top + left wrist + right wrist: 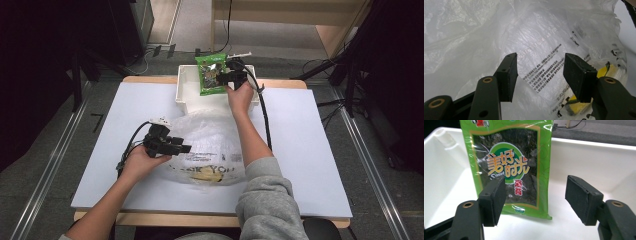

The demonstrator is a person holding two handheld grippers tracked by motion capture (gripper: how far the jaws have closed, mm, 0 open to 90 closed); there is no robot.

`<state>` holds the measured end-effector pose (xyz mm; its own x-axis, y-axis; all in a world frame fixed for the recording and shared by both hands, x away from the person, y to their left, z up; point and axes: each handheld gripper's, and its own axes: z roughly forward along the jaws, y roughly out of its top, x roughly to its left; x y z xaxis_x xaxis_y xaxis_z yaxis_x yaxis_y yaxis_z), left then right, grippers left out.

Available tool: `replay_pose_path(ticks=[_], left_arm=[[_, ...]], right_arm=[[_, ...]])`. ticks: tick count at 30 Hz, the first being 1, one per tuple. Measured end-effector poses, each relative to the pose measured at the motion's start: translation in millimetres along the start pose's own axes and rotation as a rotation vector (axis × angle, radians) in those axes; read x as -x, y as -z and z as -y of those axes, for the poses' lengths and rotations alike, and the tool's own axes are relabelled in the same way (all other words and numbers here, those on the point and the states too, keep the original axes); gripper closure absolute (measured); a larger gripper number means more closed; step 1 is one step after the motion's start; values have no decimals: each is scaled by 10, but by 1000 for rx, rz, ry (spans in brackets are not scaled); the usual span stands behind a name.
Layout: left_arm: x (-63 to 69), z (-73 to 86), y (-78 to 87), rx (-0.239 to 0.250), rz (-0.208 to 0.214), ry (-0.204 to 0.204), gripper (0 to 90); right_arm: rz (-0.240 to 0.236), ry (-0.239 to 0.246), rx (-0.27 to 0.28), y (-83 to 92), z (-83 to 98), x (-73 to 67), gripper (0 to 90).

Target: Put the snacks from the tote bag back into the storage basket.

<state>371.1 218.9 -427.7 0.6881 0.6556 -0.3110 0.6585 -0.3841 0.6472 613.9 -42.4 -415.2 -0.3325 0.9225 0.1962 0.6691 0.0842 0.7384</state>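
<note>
The right gripper view shows the glossy green seaweed snack packet [510, 167] standing upright in the white rectangular plastic bin [599, 165] at the counter's far edge, right gripper [534, 197] fingers spread empty before it, while the left gripper [540, 75], fingers likewise apart, faces the crinkled clear plastic bag [499, 32] mid-counter.

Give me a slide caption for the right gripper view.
Open right tongs face a green snack packet standing in a white bin.
</note>
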Motion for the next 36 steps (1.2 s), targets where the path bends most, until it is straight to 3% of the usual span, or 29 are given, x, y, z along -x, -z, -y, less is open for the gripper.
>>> replay_pose_path(ticks=[5, 13, 21, 32, 36], left_arm=[[-1, -1, -2, 0, 2, 3, 459], [4, -2, -4, -2, -1, 1, 459], [5, -2, -14, -8, -7, 2, 459], [-6, -1, -11, 0, -13, 6, 459], [-8, -1, -15, -4, -14, 9, 459]], right_arm=[[-8, 10, -5, 52, 6, -8, 348], [-67, 17, -2, 216, 55, -19, 352], [-79, 74, -15, 372, 134, -31, 353], [-133, 99, -10, 567, 289, -30, 365], [-116, 160, -17, 637, 343, -49, 367]])
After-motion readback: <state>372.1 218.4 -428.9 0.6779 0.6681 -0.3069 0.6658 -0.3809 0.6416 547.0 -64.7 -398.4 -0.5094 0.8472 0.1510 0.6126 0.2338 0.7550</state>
